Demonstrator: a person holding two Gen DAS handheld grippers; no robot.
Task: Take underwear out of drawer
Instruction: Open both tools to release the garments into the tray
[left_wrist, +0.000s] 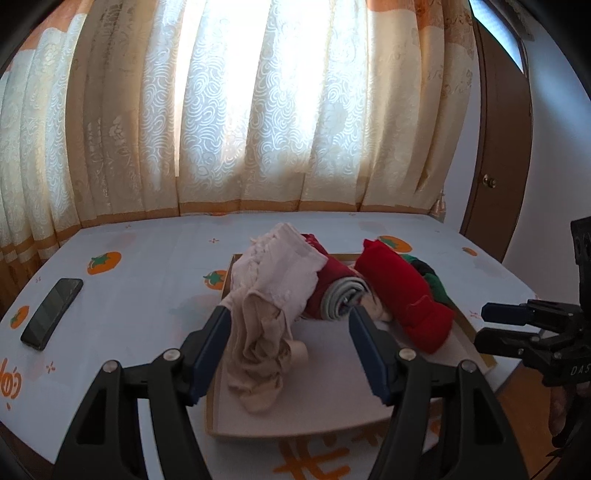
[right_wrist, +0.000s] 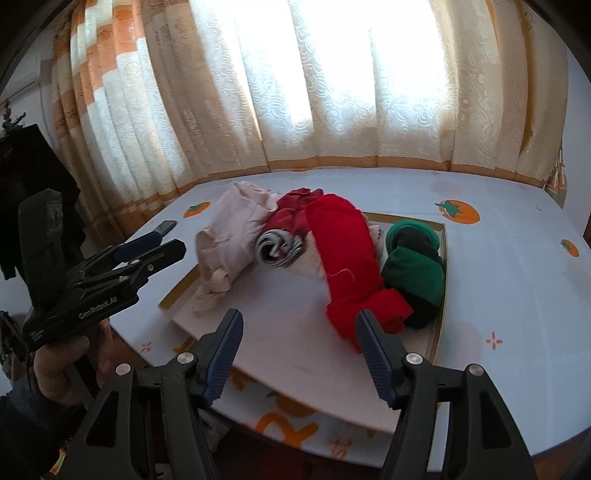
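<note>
A shallow tan drawer tray lies on the table and also shows in the right wrist view. It holds beige underwear, a dark red roll with a grey striped core, a bright red roll and a green and black roll. My left gripper is open, its fingers either side of the beige underwear's hanging end. My right gripper is open and empty over the tray's near part, beside the bright red roll.
A black phone lies at the table's left. The tablecloth is white with orange persimmon prints. Curtains hang behind the table. A brown door stands at the right. The table's near edge is close below both grippers.
</note>
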